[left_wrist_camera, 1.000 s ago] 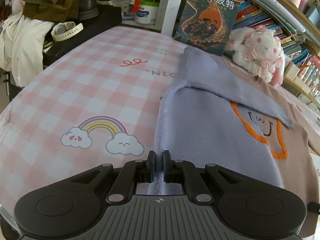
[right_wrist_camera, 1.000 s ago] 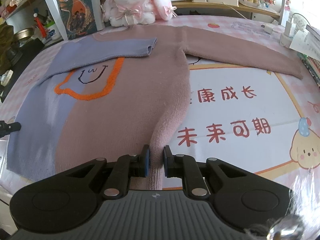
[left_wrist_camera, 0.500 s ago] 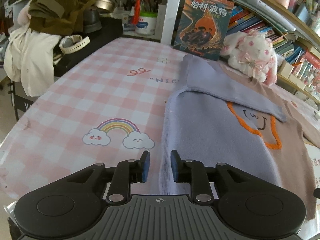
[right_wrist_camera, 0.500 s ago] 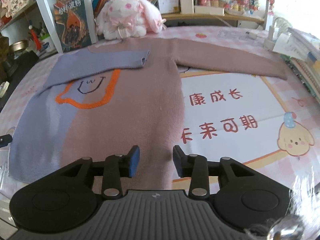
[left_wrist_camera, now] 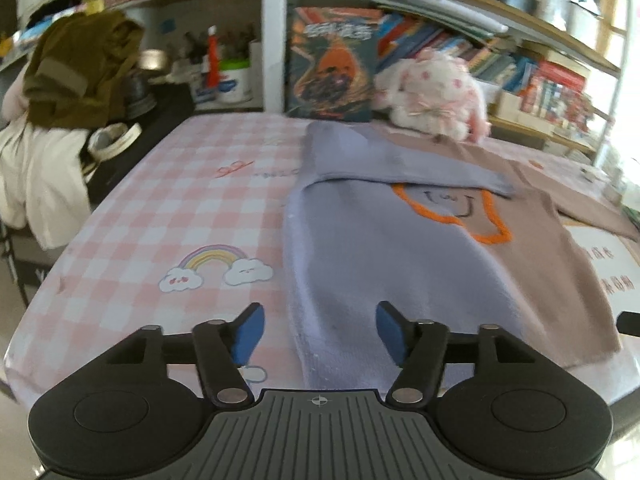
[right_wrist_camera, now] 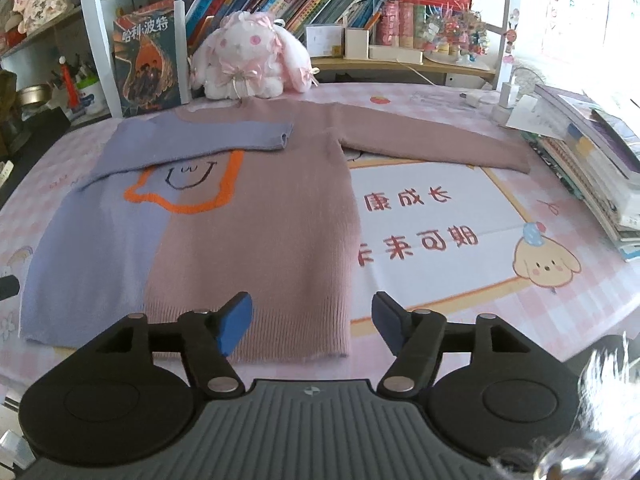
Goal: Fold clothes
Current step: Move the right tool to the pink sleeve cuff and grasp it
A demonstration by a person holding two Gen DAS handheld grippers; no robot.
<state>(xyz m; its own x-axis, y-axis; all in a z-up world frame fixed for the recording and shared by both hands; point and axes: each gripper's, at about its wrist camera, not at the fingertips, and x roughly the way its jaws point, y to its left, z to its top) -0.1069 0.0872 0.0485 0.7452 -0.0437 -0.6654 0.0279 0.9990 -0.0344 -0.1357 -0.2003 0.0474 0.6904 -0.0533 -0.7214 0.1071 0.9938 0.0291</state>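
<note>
left wrist cam first: my left gripper (left_wrist_camera: 318, 330) has its blue pads (left_wrist_camera: 249, 331) spread wide, nothing between them, hanging over the near hem of the sweater (left_wrist_camera: 400, 248). the sweater lies flat on the pink checked tablecloth (left_wrist_camera: 180, 208), running from 6 o'clock up toward 12. its lilac sleeve (left_wrist_camera: 400, 164) is folded across the chest, just above the orange outline with the little smiley. rainbow and clouds print (left_wrist_camera: 216, 268) sits at about 9 o'clock from the hem. view's a bit blurry here.

right wrist cam: right gripper (right_wrist_camera: 312, 324) is spread wide too, holding nothing, above the mauve bottom hem of the sweater (right_wrist_camera: 256, 240). the mauve sleeve (right_wrist_camera: 432, 142) lies stretched out flat toward 2 o'clock. plush bunny (right_wrist_camera: 248, 60) sits at 12 just past the collar, with a book (right_wrist_camera: 146, 64) standing at 11. stack of books (right_wrist_camera: 600, 176) at 3 o'clock.
</note>
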